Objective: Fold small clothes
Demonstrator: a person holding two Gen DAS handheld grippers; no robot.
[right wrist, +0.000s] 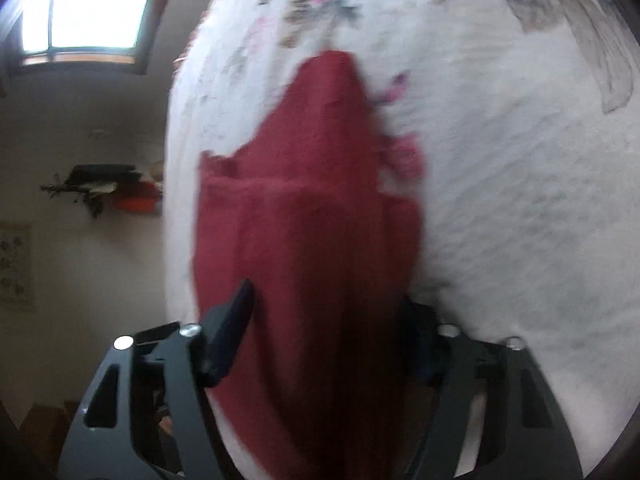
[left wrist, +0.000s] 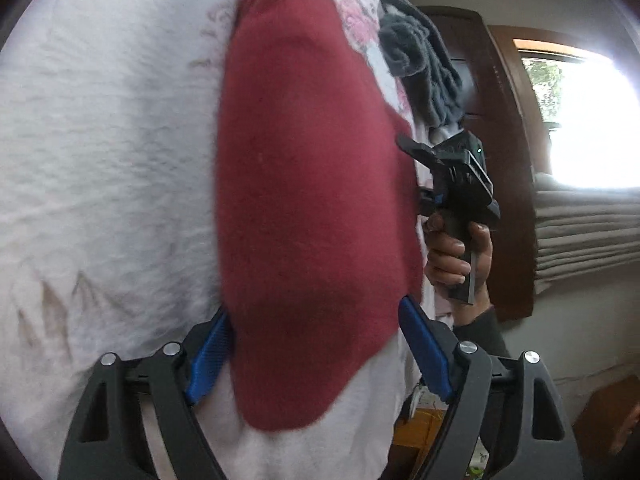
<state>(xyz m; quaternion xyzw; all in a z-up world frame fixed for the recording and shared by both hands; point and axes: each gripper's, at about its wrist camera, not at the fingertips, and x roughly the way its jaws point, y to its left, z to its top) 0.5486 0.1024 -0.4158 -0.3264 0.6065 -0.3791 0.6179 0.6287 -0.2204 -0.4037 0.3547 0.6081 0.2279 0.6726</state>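
A dark red knitted garment point(left wrist: 304, 184) lies stretched out on a white floral bedspread point(left wrist: 100, 140). My left gripper point(left wrist: 314, 312) is open, its blue pads point(left wrist: 424, 344) wide apart on either side of the garment's near end. A hand point(left wrist: 452, 256) holds my right gripper point(left wrist: 420, 170) at the garment's right edge. In the right wrist view the red garment point(right wrist: 320, 220) fills the gap between the spread fingers of my right gripper point(right wrist: 328, 296), which is open. Cloth partly hides its right finger point(right wrist: 418, 340). This view is blurred.
A grey fluffy garment point(left wrist: 420, 64) lies crumpled near the bed's far edge. Dark wooden furniture point(left wrist: 500, 140), a bright window point(left wrist: 592, 120) and a stack of folded blankets point(left wrist: 588, 232) lie beyond the bed. A wall shelf point(right wrist: 104, 184) shows in the right wrist view.
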